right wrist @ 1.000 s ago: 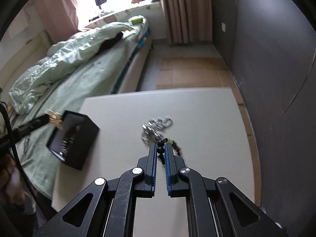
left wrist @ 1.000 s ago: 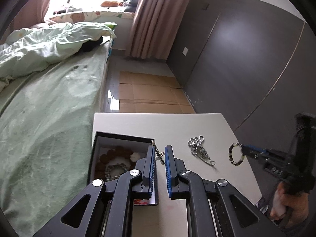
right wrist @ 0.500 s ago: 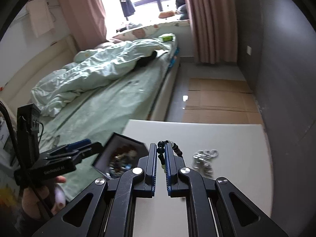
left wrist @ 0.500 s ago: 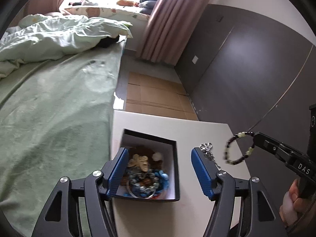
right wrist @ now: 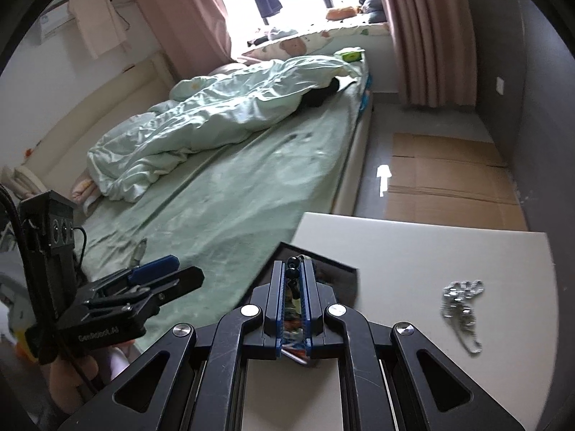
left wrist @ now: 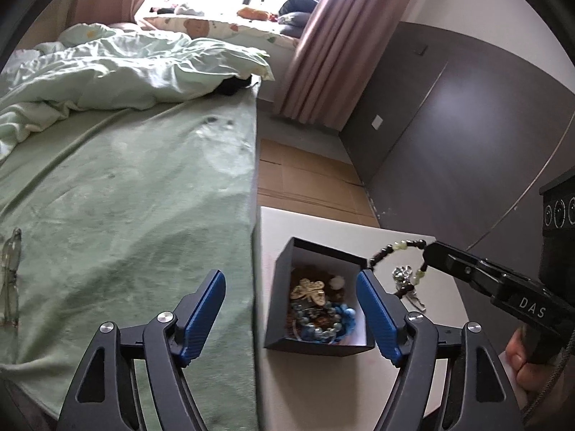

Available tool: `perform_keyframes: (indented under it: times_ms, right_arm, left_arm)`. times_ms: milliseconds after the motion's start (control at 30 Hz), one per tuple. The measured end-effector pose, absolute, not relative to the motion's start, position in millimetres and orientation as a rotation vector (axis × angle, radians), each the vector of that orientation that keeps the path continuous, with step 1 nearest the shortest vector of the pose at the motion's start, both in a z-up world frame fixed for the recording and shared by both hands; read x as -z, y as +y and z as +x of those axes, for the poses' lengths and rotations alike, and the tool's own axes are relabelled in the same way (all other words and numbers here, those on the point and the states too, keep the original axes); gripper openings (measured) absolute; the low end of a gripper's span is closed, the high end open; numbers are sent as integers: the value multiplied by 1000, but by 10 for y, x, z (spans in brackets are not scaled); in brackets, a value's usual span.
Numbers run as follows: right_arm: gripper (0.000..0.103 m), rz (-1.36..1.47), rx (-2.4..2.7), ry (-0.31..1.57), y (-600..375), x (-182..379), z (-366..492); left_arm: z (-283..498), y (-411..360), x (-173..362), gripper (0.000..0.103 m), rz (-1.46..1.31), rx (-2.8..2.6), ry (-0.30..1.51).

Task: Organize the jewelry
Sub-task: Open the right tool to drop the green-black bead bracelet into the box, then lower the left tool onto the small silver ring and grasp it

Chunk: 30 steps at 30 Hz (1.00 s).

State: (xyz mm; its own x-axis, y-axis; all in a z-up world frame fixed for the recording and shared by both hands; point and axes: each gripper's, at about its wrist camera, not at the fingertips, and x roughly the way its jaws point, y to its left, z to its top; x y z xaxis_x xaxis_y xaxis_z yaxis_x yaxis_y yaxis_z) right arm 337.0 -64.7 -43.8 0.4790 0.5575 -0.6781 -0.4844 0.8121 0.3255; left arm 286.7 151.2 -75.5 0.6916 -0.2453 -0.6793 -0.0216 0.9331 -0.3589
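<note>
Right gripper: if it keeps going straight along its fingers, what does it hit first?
Probably the black jewelry box: the right gripper, shut on the beaded bracelet, points at its rim. Depth is unclear, so it may pass above.

Black box (left wrist: 316, 344) with white lining, blue beads (left wrist: 323, 321) and a gold butterfly (left wrist: 311, 289) inside; white counter (right wrist: 449, 244); mint-green bed (left wrist: 125, 194); pink curtains (left wrist: 320, 46).

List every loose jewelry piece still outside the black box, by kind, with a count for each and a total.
Beaded bracelet, held in the right gripper: 1
Silver chain, lying on the white table: 1
Total: 2
</note>
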Motion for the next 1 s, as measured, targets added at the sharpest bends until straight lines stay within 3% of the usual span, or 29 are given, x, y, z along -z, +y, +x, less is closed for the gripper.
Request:
perform_keyframes:
  times_ms: [100,167,200,233,400,533,767,800,1000]
  right_arm:
    - [10,94,-688,845,-533,452,3362]
    - [42,74,-664,865,-477,486,3357]
    - [66,77,-640,867,-496,501,3341]
    - [71,95,-612,851,-557,505,3303]
    - [72,169,-563,859,-865,571,3224]
    - [90,201,-496,839,-1183,576,3118]
    - [97,252,-451,811,-1623,558,3033]
    - [103,256,-450,818,-1666,573,3024]
    - [103,264,-393,818,-1936,657,2931]
  left_arm:
    - [2845,1566,779,85,-353,111,800]
    - [2855,1569,786,91,-349,98,800]
    - [2860,1564,785,93,-345,98,800]
    - [2859,1553,783,93,-342,99,799]
    - [2849,1464,754,100,-320,113,796]
    - [2841,1317,711,101,-309,137,788]
    - [2815,980,687,101,-277,184,778]
    - [2810,925,687,101,-270,192,778]
    - [2819,649,675,101,-238,230,784]
